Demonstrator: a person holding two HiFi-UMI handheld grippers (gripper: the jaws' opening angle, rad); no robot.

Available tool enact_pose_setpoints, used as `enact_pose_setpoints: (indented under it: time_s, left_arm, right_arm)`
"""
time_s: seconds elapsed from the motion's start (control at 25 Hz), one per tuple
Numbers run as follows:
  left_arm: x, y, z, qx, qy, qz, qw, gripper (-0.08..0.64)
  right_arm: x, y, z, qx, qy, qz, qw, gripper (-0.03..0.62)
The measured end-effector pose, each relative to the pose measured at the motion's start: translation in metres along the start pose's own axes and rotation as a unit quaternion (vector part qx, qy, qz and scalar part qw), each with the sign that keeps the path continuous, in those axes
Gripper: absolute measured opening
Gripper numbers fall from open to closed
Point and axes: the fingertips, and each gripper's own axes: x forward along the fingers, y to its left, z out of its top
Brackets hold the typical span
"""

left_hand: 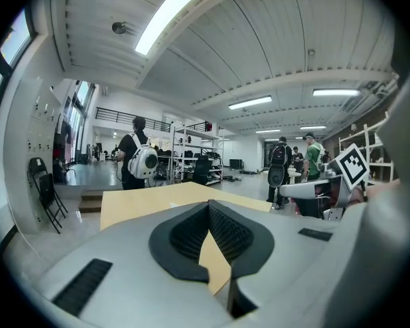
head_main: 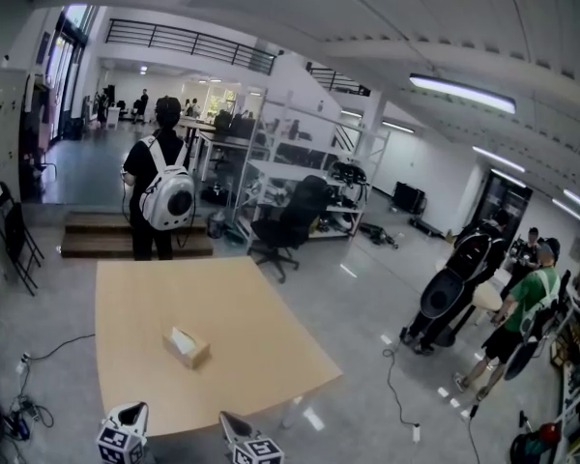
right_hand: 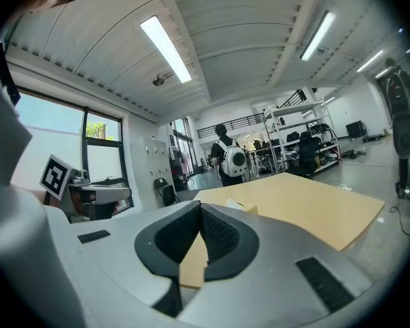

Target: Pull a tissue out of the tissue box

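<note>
Grippers are both closed and empty. On the left gripper [left_hand: 208, 207] the jaw tips meet and nothing sits between them; the slot below the tips shows only the tan counter [head_main: 232, 298]. The right gripper [right_hand: 200, 208] looks the same, with tips together and bare counter behind. In the head view both sit low at the near edge of the counter, side by side, pointing roughly level toward the far side, probably a ready pose before the reach.

The tissue box [head_main: 187, 347] lies on the counter ahead of the grippers, near the middle of the near half and well apart from both, nothing touching it. It sits at an angle to the counter edge. A pale tissue [right_hand: 231, 203] seems to stick up from its top, which gives the jaws something to pinch. That detail is small, so it can't be confirmed.

The pull has likely not started. Next, one gripper would need to open and come in over the top slot, while the other would probably pin the box so it doesn't lift with the tissue. The box looks light, so it could slide.

A person with a white backpack [head_main: 167, 198] stands beyond the far edge, facing away and not involved.
</note>
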Motion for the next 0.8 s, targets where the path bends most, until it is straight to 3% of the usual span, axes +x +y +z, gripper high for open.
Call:
enact_pose_setpoints:
  time_s: [0.8]
  left_arm:
    - [0.111,0.078,0.036,-0.017,-0.012,-0.008,0.9998,0.008]
  right_arm:
    - [0.111,-0.047,0.051,-0.036,0.012,-0.012,0.999,0.011]
